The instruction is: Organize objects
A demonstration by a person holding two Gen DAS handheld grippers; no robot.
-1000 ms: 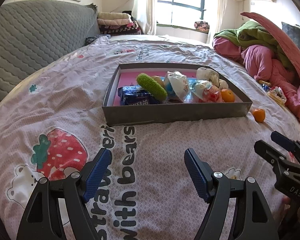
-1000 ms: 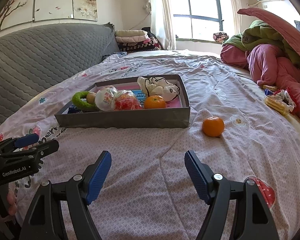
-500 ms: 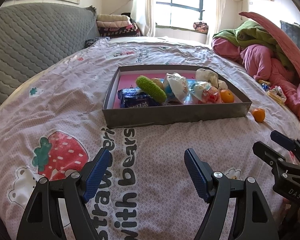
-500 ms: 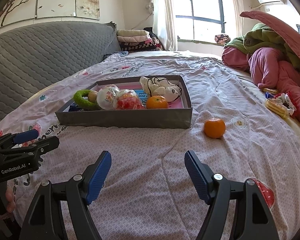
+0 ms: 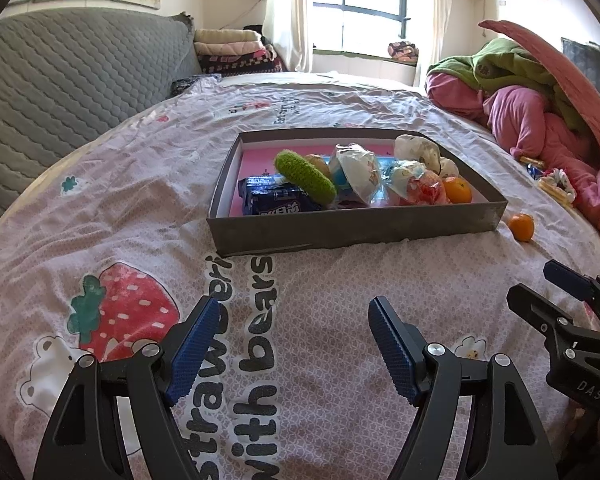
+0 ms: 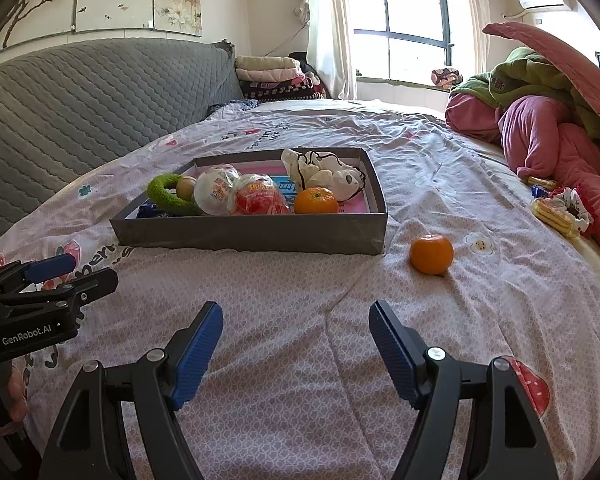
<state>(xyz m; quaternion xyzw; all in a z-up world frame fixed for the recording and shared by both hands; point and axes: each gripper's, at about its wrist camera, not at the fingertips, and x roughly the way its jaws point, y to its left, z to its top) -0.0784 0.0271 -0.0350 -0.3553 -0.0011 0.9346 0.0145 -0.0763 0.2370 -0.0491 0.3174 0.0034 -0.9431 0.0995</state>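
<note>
A grey box [image 5: 340,230] [image 6: 260,234] with a pink floor sits on the bed. It holds a green ring [image 5: 306,176], a blue snack pack [image 5: 274,202], wrapped balls [image 6: 256,200], a white plush [image 6: 324,174] and an orange [image 6: 315,201]. A loose orange [image 6: 431,255] [image 5: 521,227] lies on the sheet just right of the box. My left gripper [image 5: 294,344] is open and empty, short of the box. My right gripper [image 6: 296,344] is open and empty, short of the loose orange.
Pink and green bedding [image 6: 548,120] is piled at the right. A yellow snack and small wrapped items [image 6: 558,214] lie beside it. A grey quilted headboard [image 6: 80,96] runs along the left. Folded blankets [image 6: 268,76] are stacked at the back.
Both grippers have tilted down a little, so the box and loose orange sit slightly lower in both views. Jaws stay open.
</note>
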